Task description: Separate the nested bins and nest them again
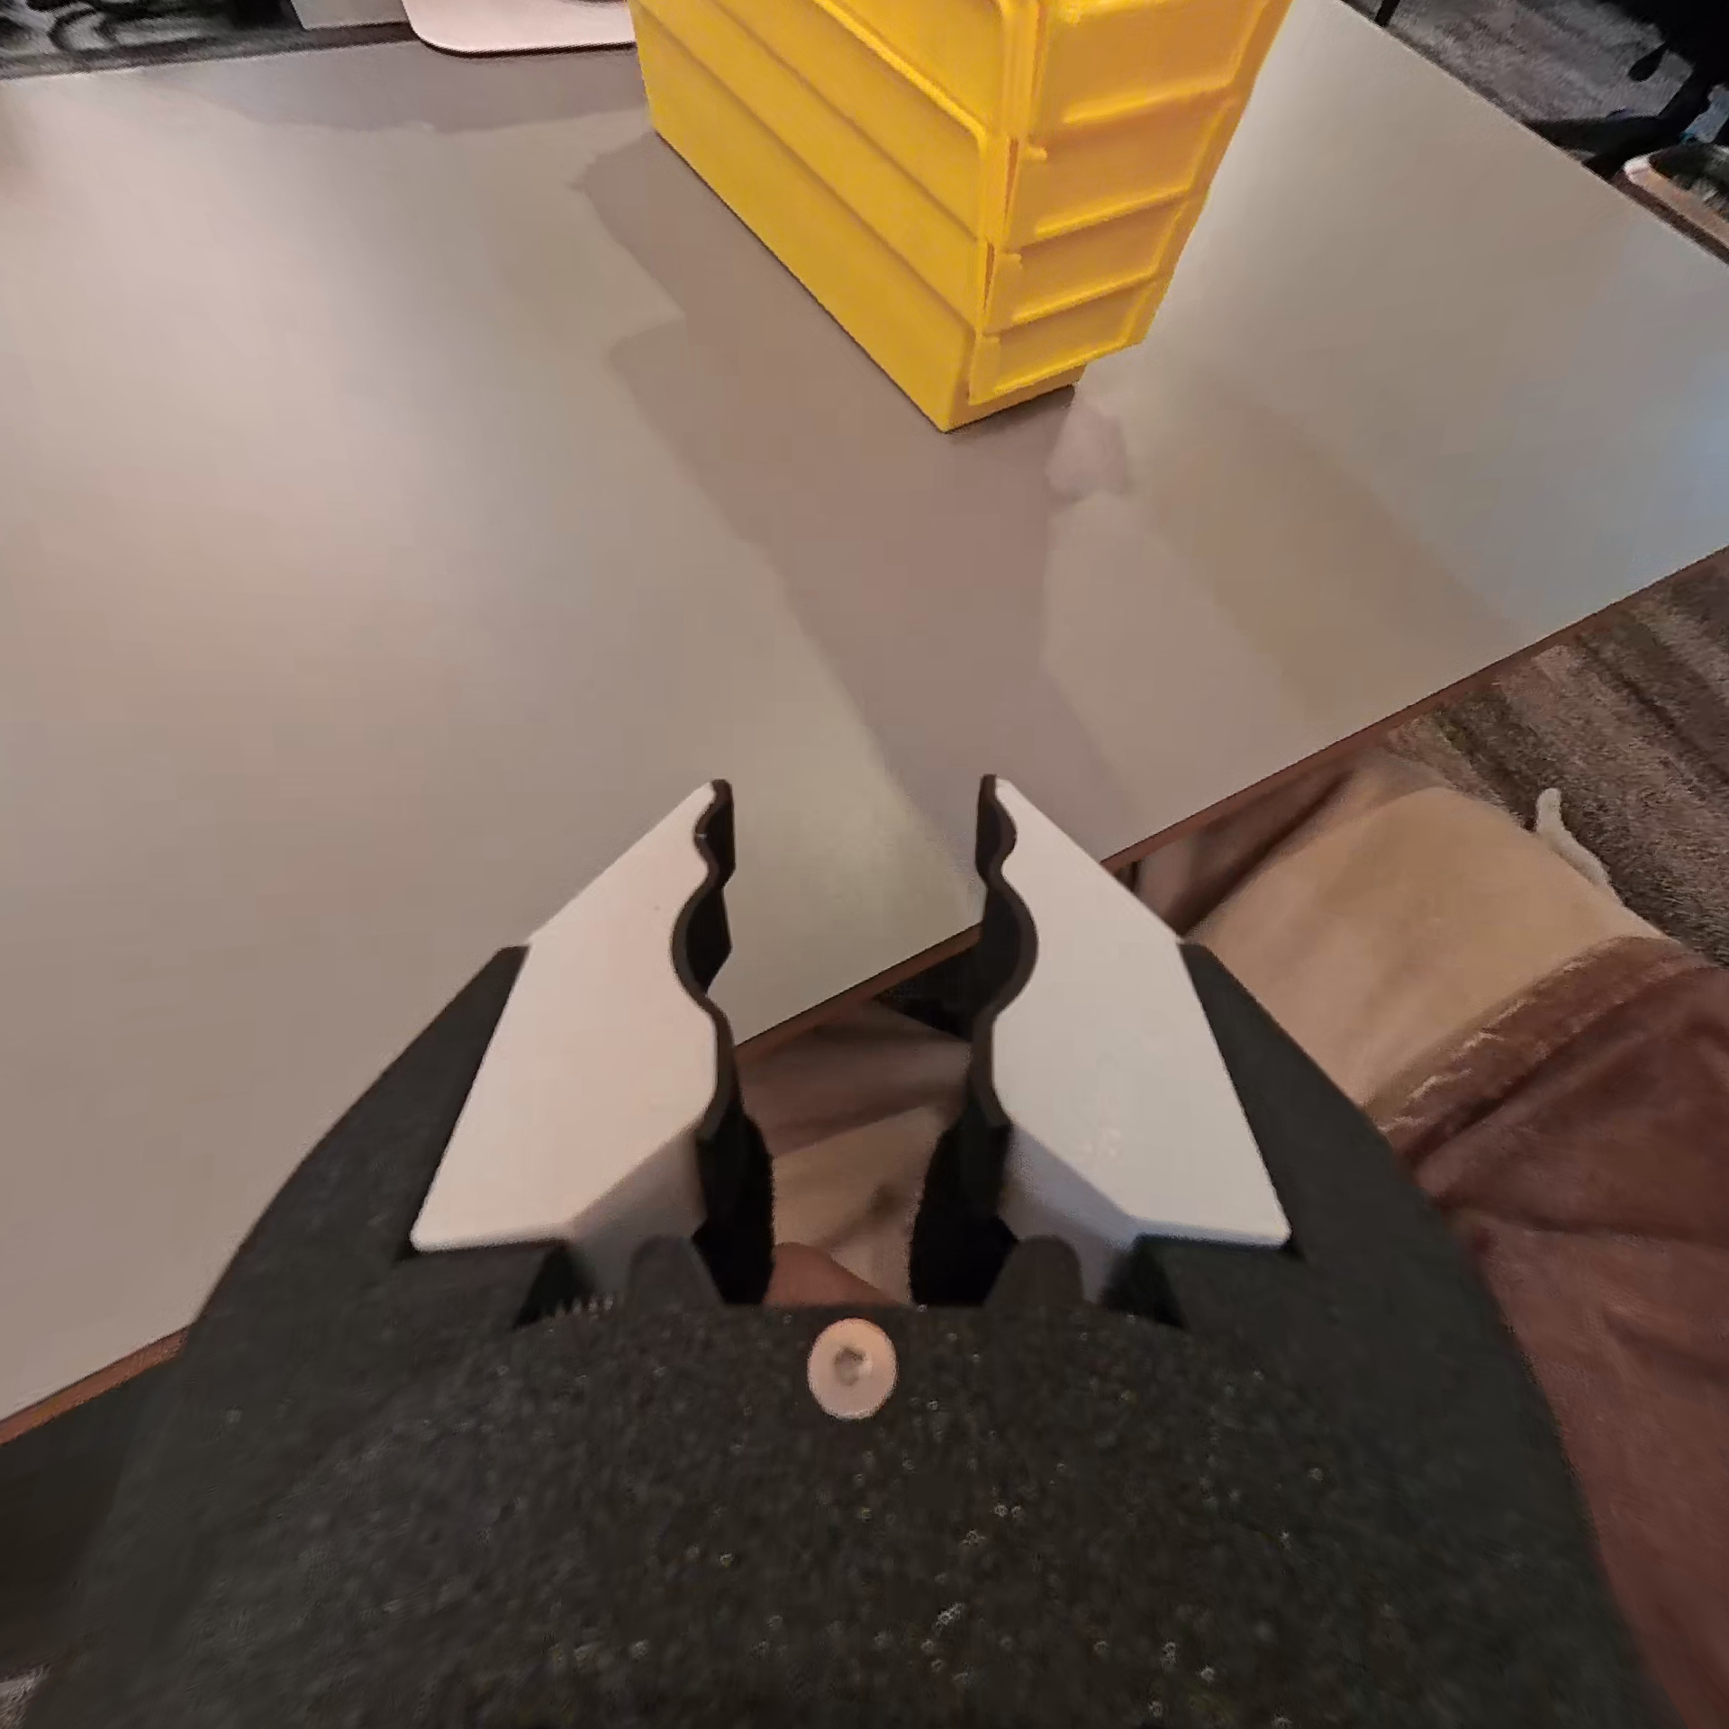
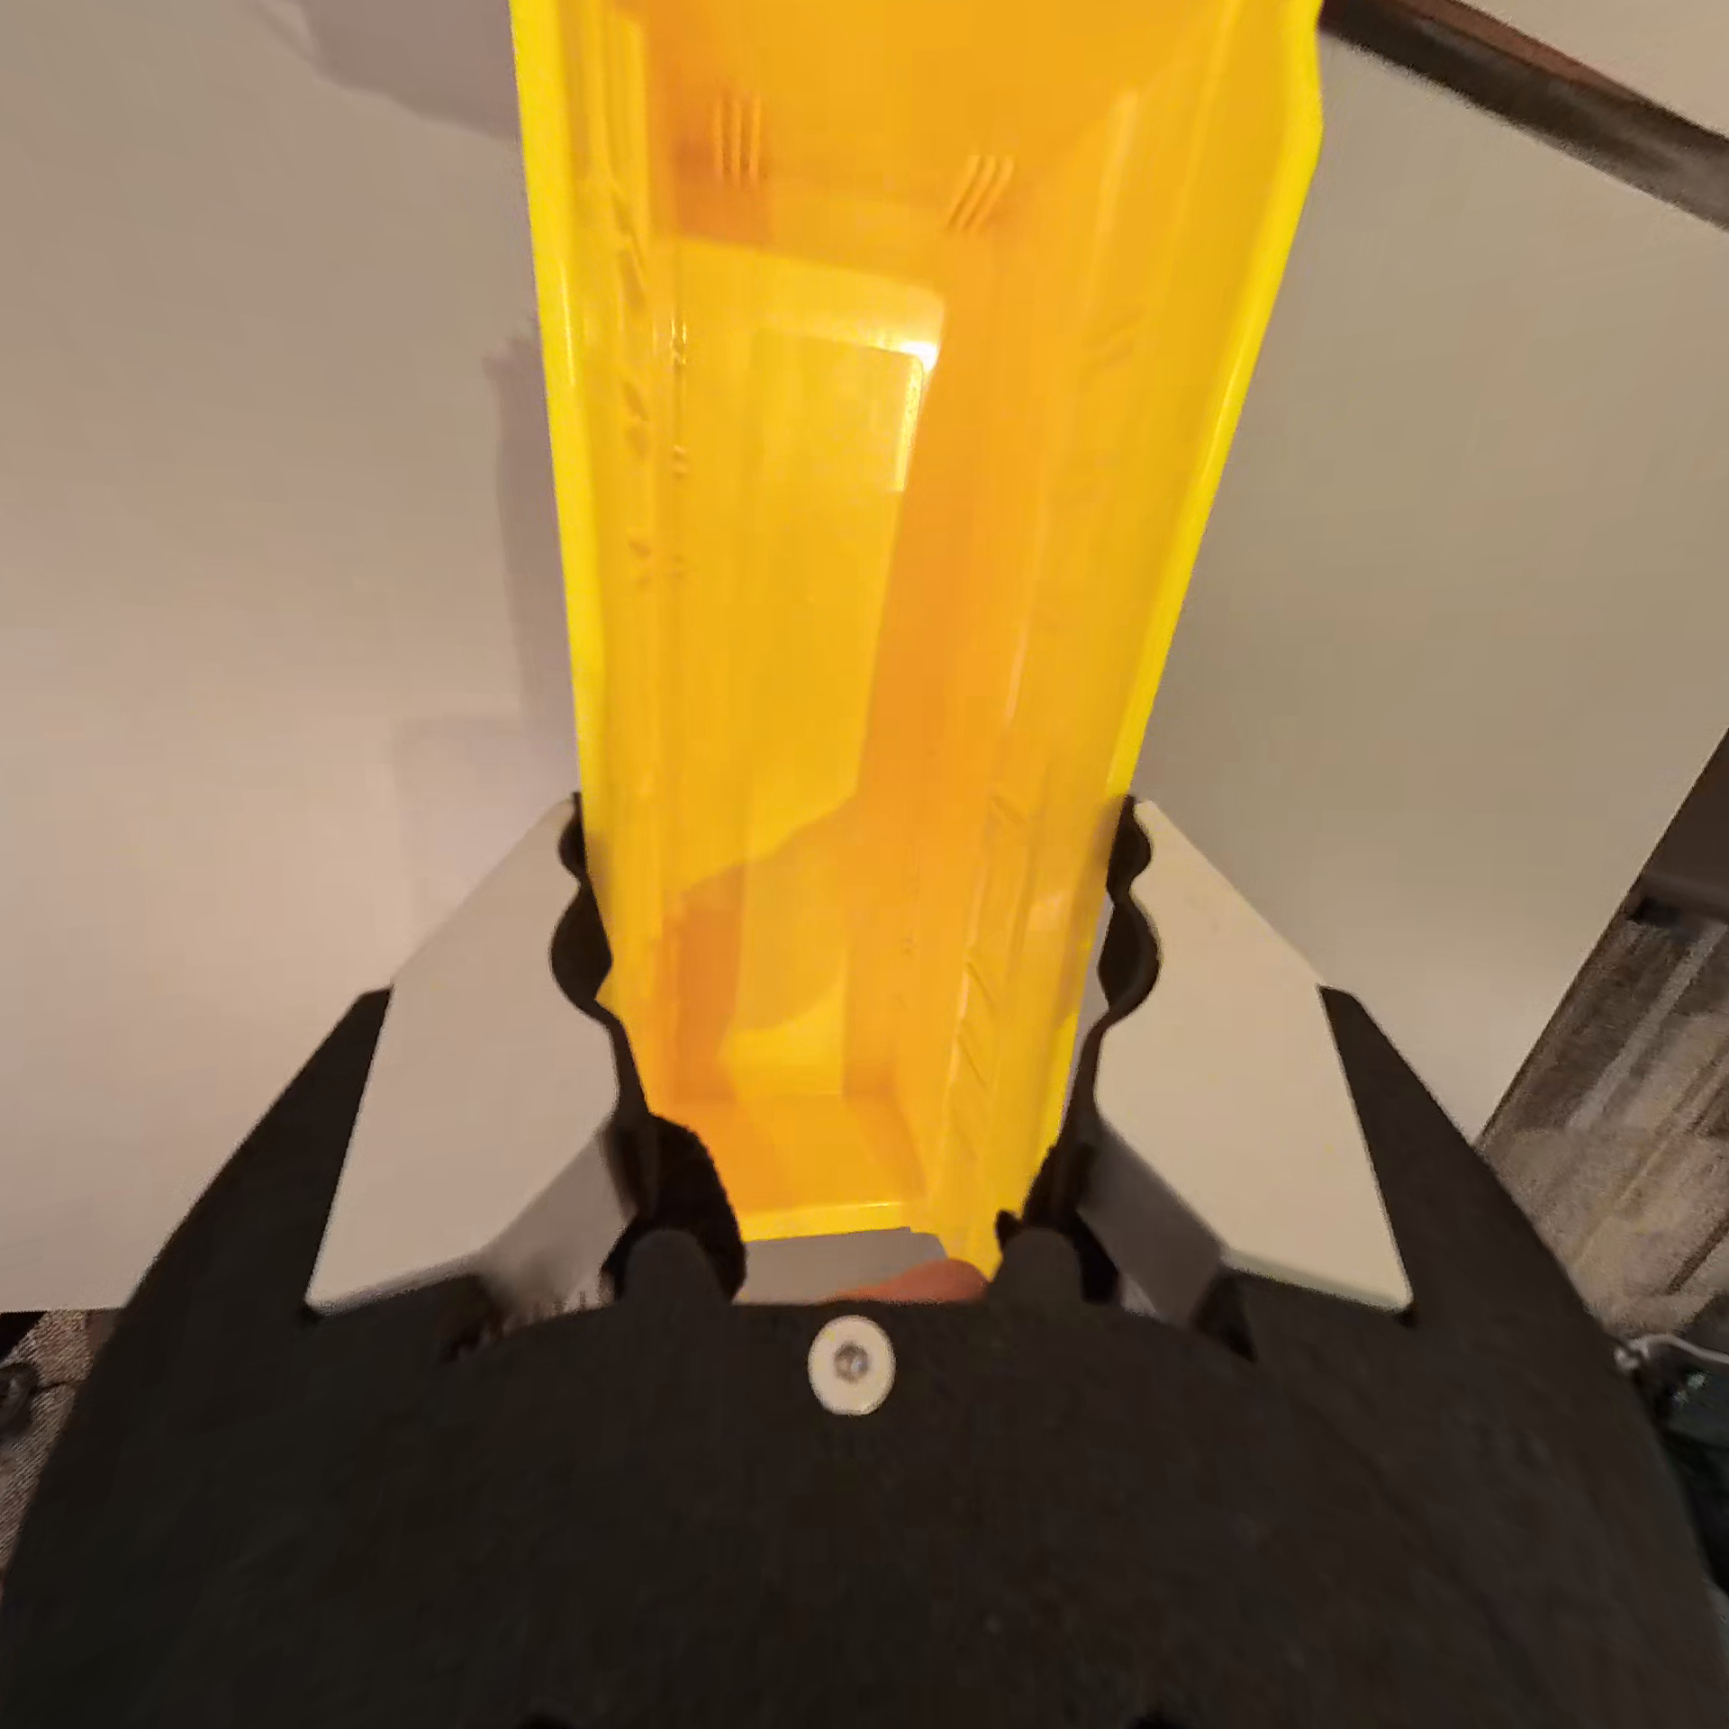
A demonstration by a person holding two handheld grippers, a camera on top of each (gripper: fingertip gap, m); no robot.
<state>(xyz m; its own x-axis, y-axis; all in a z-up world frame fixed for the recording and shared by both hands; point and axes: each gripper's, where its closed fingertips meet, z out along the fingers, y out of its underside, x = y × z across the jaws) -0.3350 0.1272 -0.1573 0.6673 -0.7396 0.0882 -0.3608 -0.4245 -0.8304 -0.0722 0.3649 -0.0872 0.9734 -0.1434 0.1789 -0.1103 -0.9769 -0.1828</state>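
The right claw (image 2: 851, 945) grips the narrow end of the long yellow plastic bin (image 2: 842, 561), its fingers pressed on both outer walls. Held so far from its middle, the bin could droop or twist free if lifted quickly. The left claw (image 1: 853, 833) hangs open and empty over the near edge of the grey desk (image 1: 374, 468). The stack of nested yellow ribbed plastic bins (image 1: 936, 187) stands toward the desk's far edge.
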